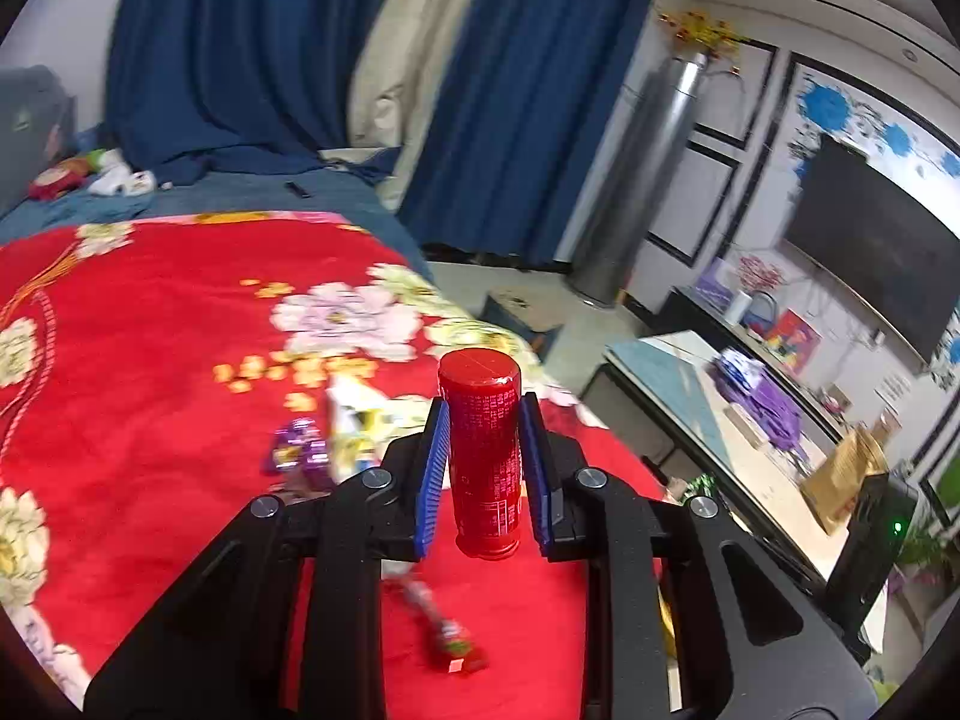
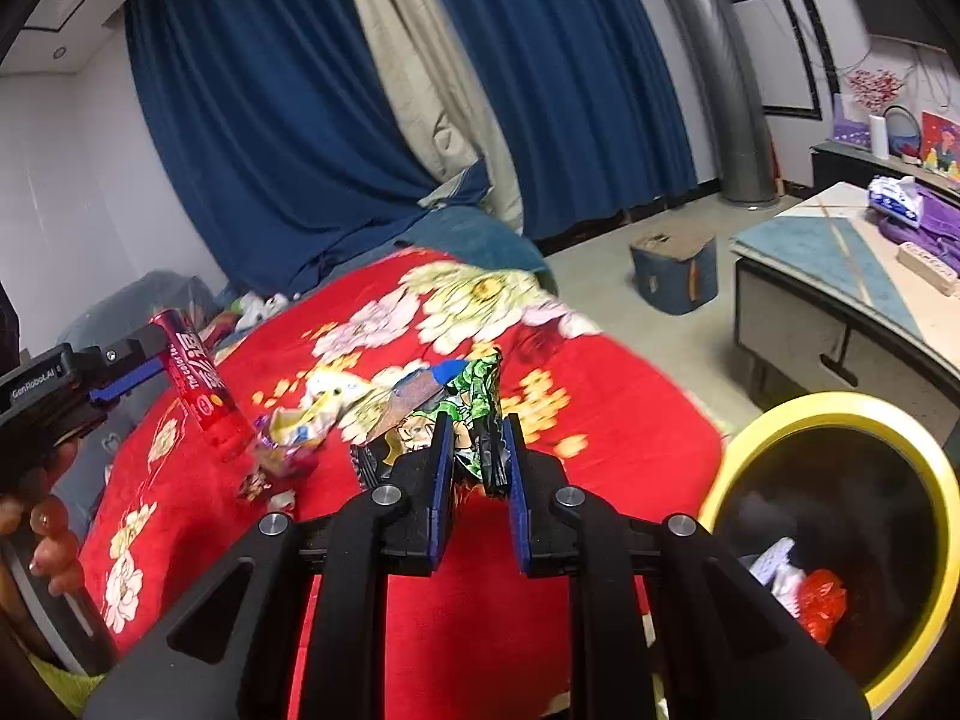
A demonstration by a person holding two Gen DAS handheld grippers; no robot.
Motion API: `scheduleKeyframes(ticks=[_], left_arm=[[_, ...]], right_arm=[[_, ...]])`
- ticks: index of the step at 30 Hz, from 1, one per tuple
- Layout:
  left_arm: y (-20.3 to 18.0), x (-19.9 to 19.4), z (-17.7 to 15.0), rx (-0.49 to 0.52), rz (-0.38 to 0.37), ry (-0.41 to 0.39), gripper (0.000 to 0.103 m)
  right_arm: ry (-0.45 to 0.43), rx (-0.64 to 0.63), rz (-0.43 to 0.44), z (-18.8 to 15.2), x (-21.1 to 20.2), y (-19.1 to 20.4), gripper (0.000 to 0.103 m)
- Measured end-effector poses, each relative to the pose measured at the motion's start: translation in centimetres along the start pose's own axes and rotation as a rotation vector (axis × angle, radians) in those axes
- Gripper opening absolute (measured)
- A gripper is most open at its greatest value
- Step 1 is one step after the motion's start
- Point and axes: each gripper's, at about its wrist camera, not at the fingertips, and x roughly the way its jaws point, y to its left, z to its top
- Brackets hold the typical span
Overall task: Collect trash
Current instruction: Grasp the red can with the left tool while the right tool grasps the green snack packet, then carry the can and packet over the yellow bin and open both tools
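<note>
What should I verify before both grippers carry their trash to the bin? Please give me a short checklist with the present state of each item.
1. Left gripper shut on the red can: ok, both pads press its sides.
2. Right gripper shut on the green wrapper: ok.
3. Can lifted clear of the red blanket: ok.
4. Yellow-rimmed bin open and within view: ok, at the right gripper's right.
5. Room left in the bin: ok, only some trash at its bottom.
6. Loose wrappers remaining on the blanket: not ok, still to collect.

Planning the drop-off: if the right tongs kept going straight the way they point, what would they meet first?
Probably the red blanket on the bed, past the wrapper they hold. The bin sits off to the right, though depth is unclear.
</note>
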Motion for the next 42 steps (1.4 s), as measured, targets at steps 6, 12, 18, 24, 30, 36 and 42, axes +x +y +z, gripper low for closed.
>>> scheduleKeyframes(ticks=[6, 12, 18, 24, 30, 36, 42], left_arm=[[-4.0, 1.8, -0.5, 0.070, -0.072, 0.021, 0.017], [-6.4, 3.1, -1.1, 0.109, -0.123, 0.035, 0.017], [-8.8, 4.4, -1.5, 0.136, -0.173, 0.050, 0.017], [-11.8, 5.6, -2.2, 0.184, -0.224, 0.072, 0.016], [-14.8, 6.8, -3.2, 0.235, -0.269, 0.099, 0.016], [-17.4, 8.1, -4.6, 0.280, -0.308, 0.132, 0.016], [-19.4, 9.5, -5.8, 0.308, -0.335, 0.155, 0.016]], right_arm=[[-0.044, 0.031, -0.053, 0.9, -1.7, -2.6, 0.016], [-0.075, 0.059, -0.109, 1.3, -3.0, -5.1, 0.016], [-0.090, 0.091, -0.164, 1.1, -4.3, -7.6, 0.016], [-0.103, 0.131, -0.212, 0.6, -5.6, -10.2, 0.016], [-0.106, 0.162, -0.260, -0.1, -6.6, -12.4, 0.016], [-0.096, 0.202, -0.296, -1.2, -7.2, -14.7, 0.016], [-0.080, 0.241, -0.325, -2.2, -7.3, -16.7, 0.016]])
